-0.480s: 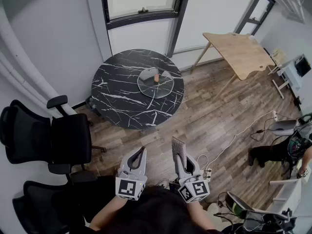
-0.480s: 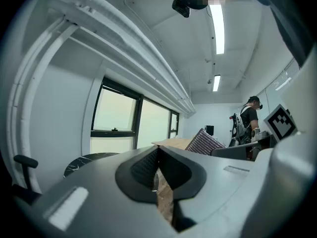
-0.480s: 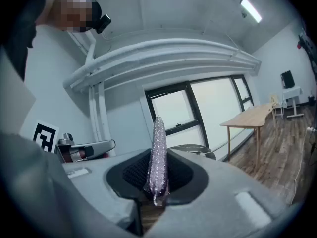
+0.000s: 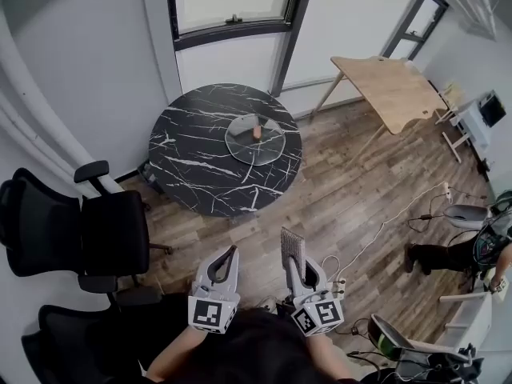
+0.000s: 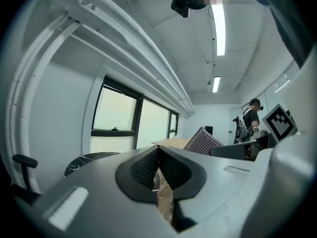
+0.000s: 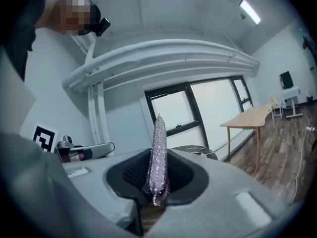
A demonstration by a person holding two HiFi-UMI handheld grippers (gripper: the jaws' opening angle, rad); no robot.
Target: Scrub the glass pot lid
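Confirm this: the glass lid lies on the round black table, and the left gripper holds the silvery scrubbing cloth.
Wrong in one respect: the right gripper holds the silvery scrubbing cloth, jaws shut on it, as the right gripper view shows. The left gripper is shut on nothing. The glass lid does lie on the round black table.

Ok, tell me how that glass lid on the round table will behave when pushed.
The glass lid lies knob up on the smooth marble table, so it will probably slide rather than tip. Being glass, it is likely rigid, heavyish and breakable if shoved off the edge.
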